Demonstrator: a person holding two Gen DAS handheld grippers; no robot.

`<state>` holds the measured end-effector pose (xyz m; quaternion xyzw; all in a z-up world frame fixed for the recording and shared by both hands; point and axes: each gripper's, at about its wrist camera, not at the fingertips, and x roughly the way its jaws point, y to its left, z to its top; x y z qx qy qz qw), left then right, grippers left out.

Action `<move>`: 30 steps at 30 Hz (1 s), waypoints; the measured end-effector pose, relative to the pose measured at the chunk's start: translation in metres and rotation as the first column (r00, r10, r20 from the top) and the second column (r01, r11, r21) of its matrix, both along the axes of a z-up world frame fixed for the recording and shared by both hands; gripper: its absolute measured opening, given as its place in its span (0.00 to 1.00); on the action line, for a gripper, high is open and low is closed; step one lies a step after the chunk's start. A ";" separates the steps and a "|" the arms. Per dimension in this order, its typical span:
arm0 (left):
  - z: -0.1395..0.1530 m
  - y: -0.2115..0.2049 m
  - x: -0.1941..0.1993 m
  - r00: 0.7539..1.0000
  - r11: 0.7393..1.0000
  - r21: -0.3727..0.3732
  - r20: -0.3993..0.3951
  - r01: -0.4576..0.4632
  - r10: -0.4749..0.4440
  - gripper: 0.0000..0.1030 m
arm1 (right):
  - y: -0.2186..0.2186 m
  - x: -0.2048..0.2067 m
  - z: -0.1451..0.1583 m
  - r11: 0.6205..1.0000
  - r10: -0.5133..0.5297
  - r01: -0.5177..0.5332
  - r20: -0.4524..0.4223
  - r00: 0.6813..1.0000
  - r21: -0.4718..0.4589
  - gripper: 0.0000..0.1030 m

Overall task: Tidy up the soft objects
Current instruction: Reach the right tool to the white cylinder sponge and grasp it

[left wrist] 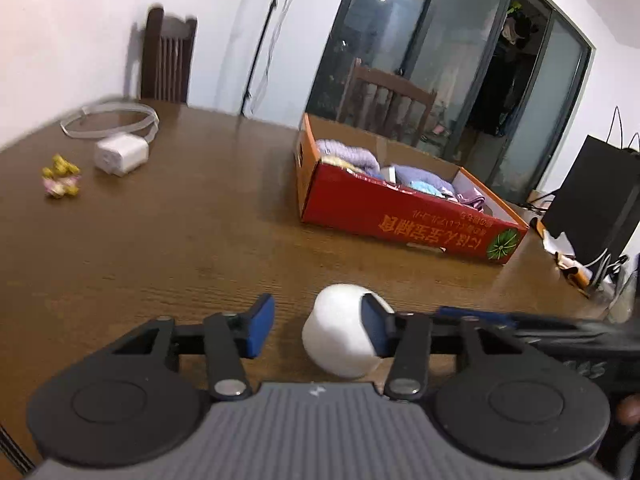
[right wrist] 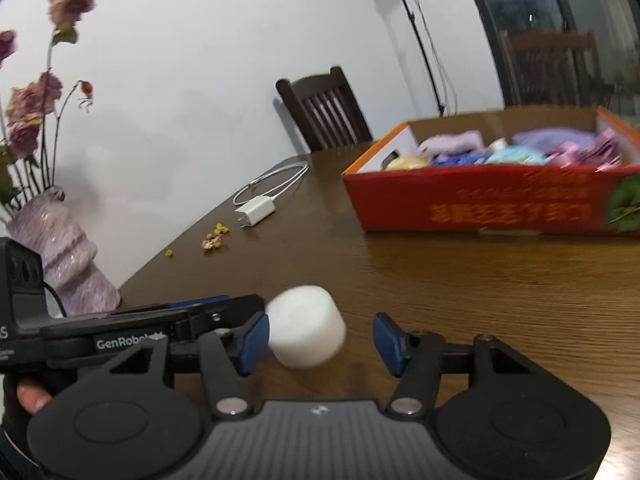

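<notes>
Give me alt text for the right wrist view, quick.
A white foam cylinder lies on its side on the brown wooden table, between the open blue pads of the right gripper, nearer the left pad. The left gripper reaches in from the left beside it. Behind sits a red cardboard box filled with pastel soft items.

We see bare worktop [left wrist: 180, 232] between the white foam roll [left wrist: 340, 336] and the red box [left wrist: 404, 212]. The vase [right wrist: 60, 248] probably blocks the far left edge; charger [right wrist: 256, 210] sits well apart.
</notes>
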<state>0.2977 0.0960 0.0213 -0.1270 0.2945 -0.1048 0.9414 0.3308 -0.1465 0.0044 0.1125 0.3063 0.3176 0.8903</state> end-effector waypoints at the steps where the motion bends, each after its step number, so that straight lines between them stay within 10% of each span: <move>1: -0.003 0.002 0.006 1.000 1.000 -0.014 -0.019 0.010 -0.010 0.37 | 0.005 0.006 -0.004 1.000 0.004 -0.004 -0.013 1.000 0.007 0.49; 4: -0.011 0.005 0.015 0.999 0.998 -0.039 -0.028 0.042 -0.043 0.29 | 0.016 0.021 -0.018 0.999 0.018 -0.017 -0.049 0.999 0.040 0.34; 19: -0.022 0.012 0.020 0.995 0.977 -0.205 -0.072 0.055 -0.071 0.19 | 0.007 0.034 -0.033 0.991 0.022 -0.009 -0.096 0.995 0.135 0.27; 30: -0.007 -0.079 -0.026 0.962 0.945 -0.213 -0.057 0.249 -0.266 0.18 | -0.080 -0.052 -0.012 0.994 -0.075 0.078 -0.038 0.996 0.075 0.25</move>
